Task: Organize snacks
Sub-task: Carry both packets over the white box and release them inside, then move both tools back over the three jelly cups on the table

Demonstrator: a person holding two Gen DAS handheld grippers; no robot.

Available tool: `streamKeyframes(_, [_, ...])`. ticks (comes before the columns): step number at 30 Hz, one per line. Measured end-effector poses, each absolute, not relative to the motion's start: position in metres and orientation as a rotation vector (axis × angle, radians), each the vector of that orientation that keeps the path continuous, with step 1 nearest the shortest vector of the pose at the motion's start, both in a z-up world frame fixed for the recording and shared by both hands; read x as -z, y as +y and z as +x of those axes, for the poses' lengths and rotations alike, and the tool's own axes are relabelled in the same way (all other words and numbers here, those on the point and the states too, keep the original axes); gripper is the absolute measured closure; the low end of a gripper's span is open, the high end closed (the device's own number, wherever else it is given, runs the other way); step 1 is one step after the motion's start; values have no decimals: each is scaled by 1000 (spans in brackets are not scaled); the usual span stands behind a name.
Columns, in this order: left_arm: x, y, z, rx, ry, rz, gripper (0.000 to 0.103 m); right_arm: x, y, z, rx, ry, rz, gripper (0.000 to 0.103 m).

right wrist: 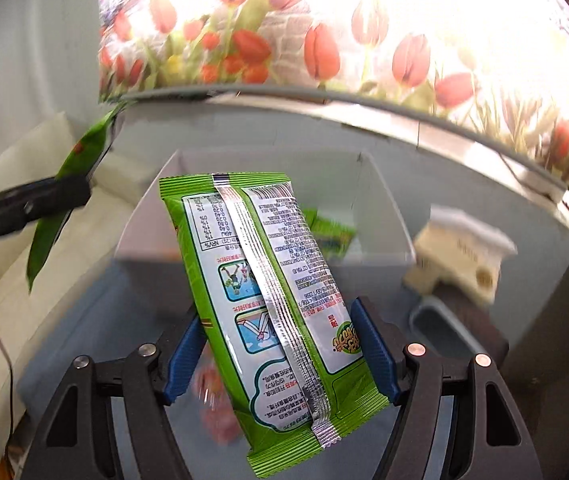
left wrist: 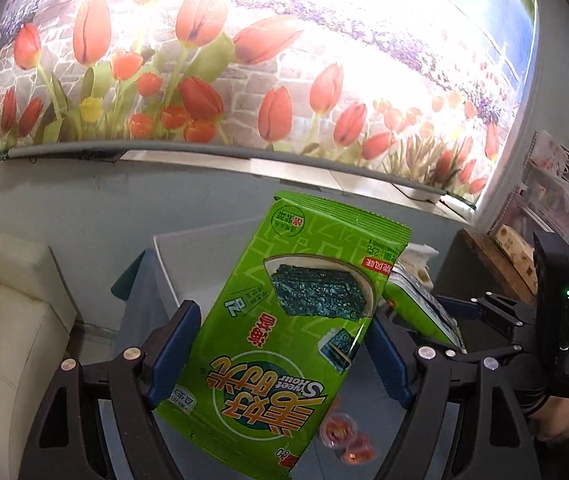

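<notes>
My left gripper (left wrist: 282,314) is shut on a green seaweed snack packet (left wrist: 284,320), its printed front facing the camera, blue pads pressing both sides. Behind it stands an open white box (left wrist: 172,264). In the right wrist view my right gripper (right wrist: 276,312) is shut on a second green packet (right wrist: 268,300), showing its seamed back, above the white box (right wrist: 380,216), which holds another green packet (right wrist: 332,232). The right gripper (left wrist: 464,312) and its packet (left wrist: 416,300) show at the right of the left wrist view. The left gripper (right wrist: 64,188) holds its packet (right wrist: 84,152) edge-on.
Small red jelly cups (left wrist: 344,436) lie on the blue-grey table below the packets. A cream block-shaped item (right wrist: 464,256) and a grey tray (right wrist: 440,328) sit right of the box. A cream sofa (left wrist: 4,300) is at the left, a wooden shelf (left wrist: 496,256) at the right, a tulip-print blind behind.
</notes>
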State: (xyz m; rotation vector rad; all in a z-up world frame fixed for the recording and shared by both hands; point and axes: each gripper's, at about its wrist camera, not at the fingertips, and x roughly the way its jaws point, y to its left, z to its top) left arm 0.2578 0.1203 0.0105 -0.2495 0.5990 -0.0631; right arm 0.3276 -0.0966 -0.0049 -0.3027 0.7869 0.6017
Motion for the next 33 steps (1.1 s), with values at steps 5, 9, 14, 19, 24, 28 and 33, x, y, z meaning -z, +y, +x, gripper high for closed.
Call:
streamKeyframes(5, [-17,129,295,60,614,-210,19,2,-70,370,-558,772,-273,27])
streamKeyframes(9, [-14,132,318,68,633,-201,19,-2,-58,390,-513,747,-291,27])
streamKeyframes(14, [-3,135,336,73,659,-203,16,4,-58,412,-505,770,-247,27])
streamKeyframes(19, [14,134,352,61,727,-193,0,14,-60,421,-506,781,-255,11])
streamKeyframes(24, [21,132,354,31,762,-156,0,20,-61,421,-497,780,-252,0])
streamKeyframes(28, [18,133,350,54,749,-178,0,18,-64,419,-487,778,-231,0])
streamKeyframes(33, [10,128,343,44,744,-160,0,13,-68,410,-479,762,-224,0])
